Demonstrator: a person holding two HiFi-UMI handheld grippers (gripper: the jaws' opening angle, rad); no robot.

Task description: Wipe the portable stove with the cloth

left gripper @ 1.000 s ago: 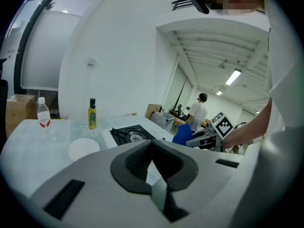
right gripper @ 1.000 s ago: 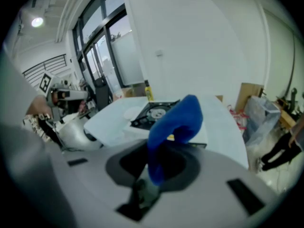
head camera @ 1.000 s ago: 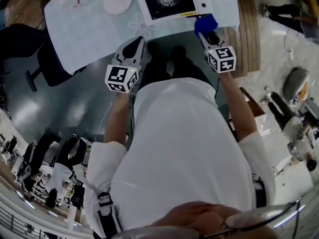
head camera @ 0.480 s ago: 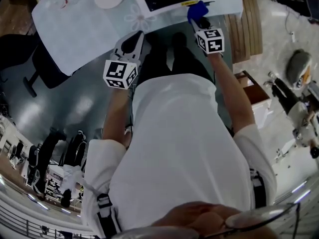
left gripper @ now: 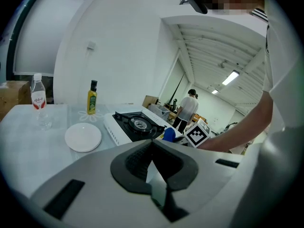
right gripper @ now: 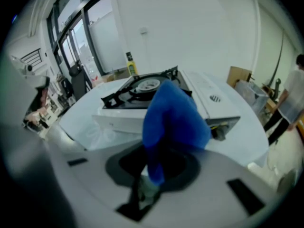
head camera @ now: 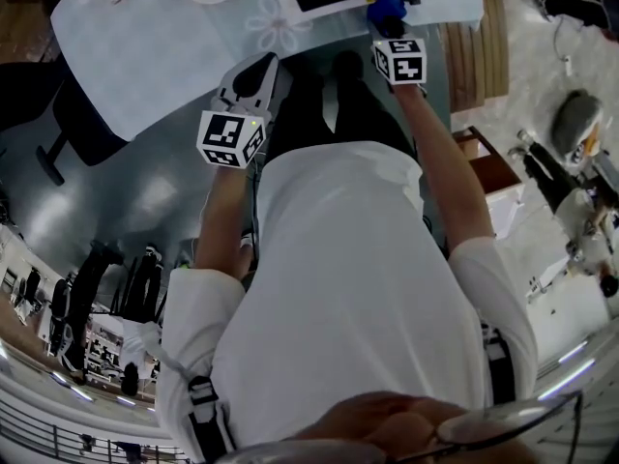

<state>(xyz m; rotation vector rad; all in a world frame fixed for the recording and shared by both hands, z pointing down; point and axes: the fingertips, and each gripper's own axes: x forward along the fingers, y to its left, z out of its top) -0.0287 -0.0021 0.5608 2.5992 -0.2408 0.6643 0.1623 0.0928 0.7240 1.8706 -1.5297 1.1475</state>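
Blue cloth [right gripper: 173,118] is bunched up, pinched low btwn the jaws of the right gripper [head camera: 390,29]. Jaws are clamped down on it, w/ most of the cloth bulging out past the tips. In head view the cloth sits right at the near edge of the portable stove [right gripper: 137,96], by the corner w/ the control panel; can't tell if it touches. Stove is just ahead of the right gripper: black burner top ahead-left, white panel w/ knob [right gripper: 215,98] ahead-right. It stands on the table [head camera: 145,66], which has a pale cover.

Left gripper [left gripper: 153,174]: jaws drawn together, only a thin sliver btwn the pads, nothing in them. Its tip is at the table's near edge, well left of the right gripper. From it:
- Stove is ahead and to the right, w/ the cloth at its right end.
- White plate [left gripper: 83,137] is ahead-left, just beside the stove but apart from it.
- Yellow oil bottle [left gripper: 92,98] stands upright beyond the plate.
- Water bottle [left gripper: 38,96] w/ red label stands upright further left.
- Brown box [left gripper: 9,96] is at far left, behind the water bottle.

Oil bottle also shows beyond the stove from the right gripper view. In the bkgd a person in a white top [left gripper: 189,107] stands well past the stove.
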